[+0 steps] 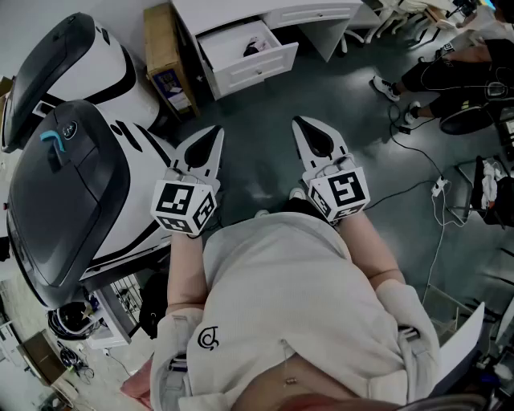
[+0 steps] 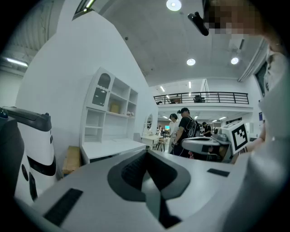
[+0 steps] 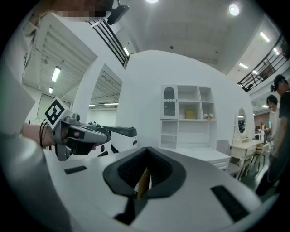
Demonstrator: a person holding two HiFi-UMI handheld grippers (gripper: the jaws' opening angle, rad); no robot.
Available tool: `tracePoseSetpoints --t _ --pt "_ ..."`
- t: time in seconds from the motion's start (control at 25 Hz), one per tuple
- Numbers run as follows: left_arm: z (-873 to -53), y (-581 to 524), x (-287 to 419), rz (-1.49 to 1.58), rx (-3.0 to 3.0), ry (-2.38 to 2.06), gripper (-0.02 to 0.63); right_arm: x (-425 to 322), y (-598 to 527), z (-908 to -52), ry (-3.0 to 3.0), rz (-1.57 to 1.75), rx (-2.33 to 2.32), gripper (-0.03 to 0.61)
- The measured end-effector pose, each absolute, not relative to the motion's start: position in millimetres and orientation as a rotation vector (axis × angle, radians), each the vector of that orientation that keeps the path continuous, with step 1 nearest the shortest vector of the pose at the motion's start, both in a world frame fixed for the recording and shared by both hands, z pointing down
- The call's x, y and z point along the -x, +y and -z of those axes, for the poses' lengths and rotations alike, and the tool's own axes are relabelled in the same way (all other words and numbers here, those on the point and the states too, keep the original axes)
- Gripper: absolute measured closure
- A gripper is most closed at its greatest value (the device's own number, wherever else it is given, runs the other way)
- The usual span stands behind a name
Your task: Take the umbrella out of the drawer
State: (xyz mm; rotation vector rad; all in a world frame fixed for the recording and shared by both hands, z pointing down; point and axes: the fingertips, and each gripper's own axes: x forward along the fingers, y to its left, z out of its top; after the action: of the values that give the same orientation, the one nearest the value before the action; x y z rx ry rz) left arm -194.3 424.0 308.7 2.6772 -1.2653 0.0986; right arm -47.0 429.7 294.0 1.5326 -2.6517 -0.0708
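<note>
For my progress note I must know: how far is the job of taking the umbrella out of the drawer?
Done: the drawer of the white desk is open, and what is probably the umbrella, a dark thing, lies inside. In hand: nothing; the left gripper and the right gripper are both shut and empty, well short of the desk. Left: approach, grip the umbrella, lift it out.

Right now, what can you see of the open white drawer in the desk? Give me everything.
The white drawer looks like painted wood and has a framed front panel. No handle can be made out. It stands pulled well out of the white desk, level, above the grey floor. Its pale inside is mostly bare, with one small dark object lying toward the back, too small to identify. Nothing from outside touches the drawer.
</note>
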Motion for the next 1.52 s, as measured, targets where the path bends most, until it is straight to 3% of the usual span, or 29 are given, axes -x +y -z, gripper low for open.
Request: tracePoseSetpoints --t 0.8,1.52 --pt "-333.4 373.6 197.3 -0.081 -2.571 -1.322 0.603 32.0 369.9 -321.6 -2.664 -0.132 -1.538 0.571" --pt "-341.6 138.4 91.1 -0.096 -2.441 -1.526 0.601 -62.3 91.9 -339.0 -2.758 -0.169 -1.265 0.571"
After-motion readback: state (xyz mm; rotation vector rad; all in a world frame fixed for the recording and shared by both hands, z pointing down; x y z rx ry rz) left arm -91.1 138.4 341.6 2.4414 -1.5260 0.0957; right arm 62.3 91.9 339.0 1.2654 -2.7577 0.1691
